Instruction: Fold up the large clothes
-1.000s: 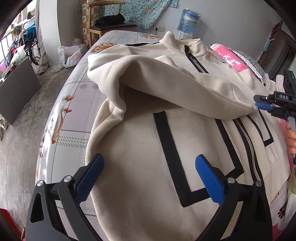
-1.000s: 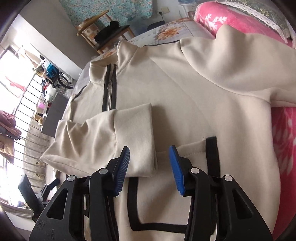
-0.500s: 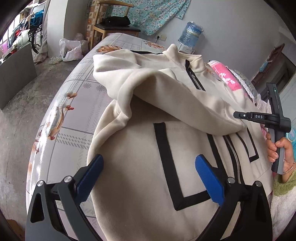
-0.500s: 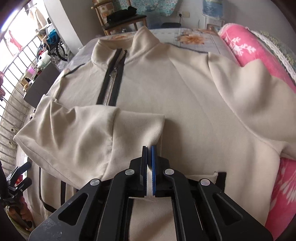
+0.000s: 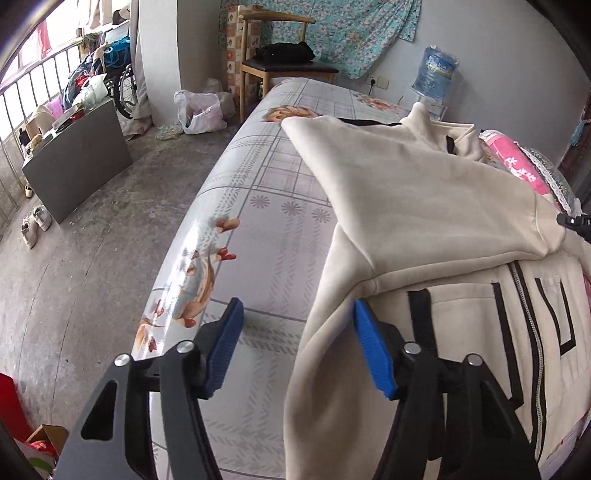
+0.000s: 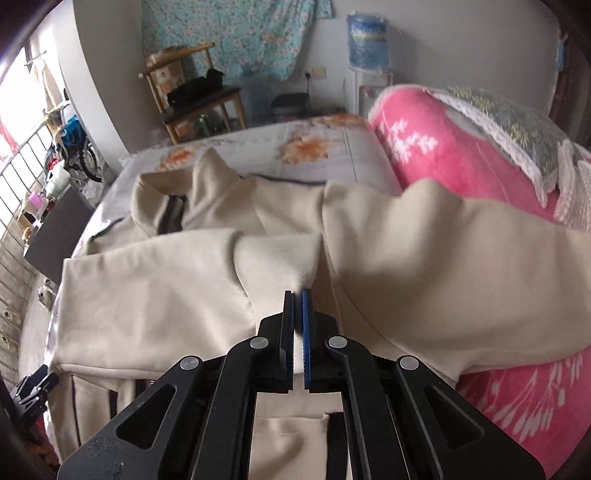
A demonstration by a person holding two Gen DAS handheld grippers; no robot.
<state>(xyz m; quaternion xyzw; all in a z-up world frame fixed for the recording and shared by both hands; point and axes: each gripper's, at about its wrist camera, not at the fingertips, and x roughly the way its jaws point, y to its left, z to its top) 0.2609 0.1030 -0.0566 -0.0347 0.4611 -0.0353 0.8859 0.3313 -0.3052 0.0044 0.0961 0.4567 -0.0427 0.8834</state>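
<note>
A wooden chair (image 5: 280, 55) bearing a black bag (image 5: 286, 51) stands beside a water dispenser bottle (image 5: 436, 72). A white plastic bag (image 5: 199, 110) lies on the concrete floor (image 5: 92, 258), near a wheelchair (image 5: 123, 86).

R gripper (image 6: 297, 314) shut, blue pads pinching the cuff (image 6: 280, 254) of a cream jacket (image 6: 424, 266). Held sleeve (image 6: 147, 302) lies across the jacket front, cuff raised w/ the pads. Collar (image 6: 207, 184) & dark zip lie beyond, toward the far end of the bed (image 6: 332, 147). Jacket's other sleeve drapes over a pink blanket (image 6: 443, 147) at right. L gripper (image 6: 35, 387) just visible at lower left edge, state unclear. Behind: chair (image 6: 195, 92), water bottle (image 6: 365, 40), floral cloth (image 6: 236, 33) on wall.
</note>
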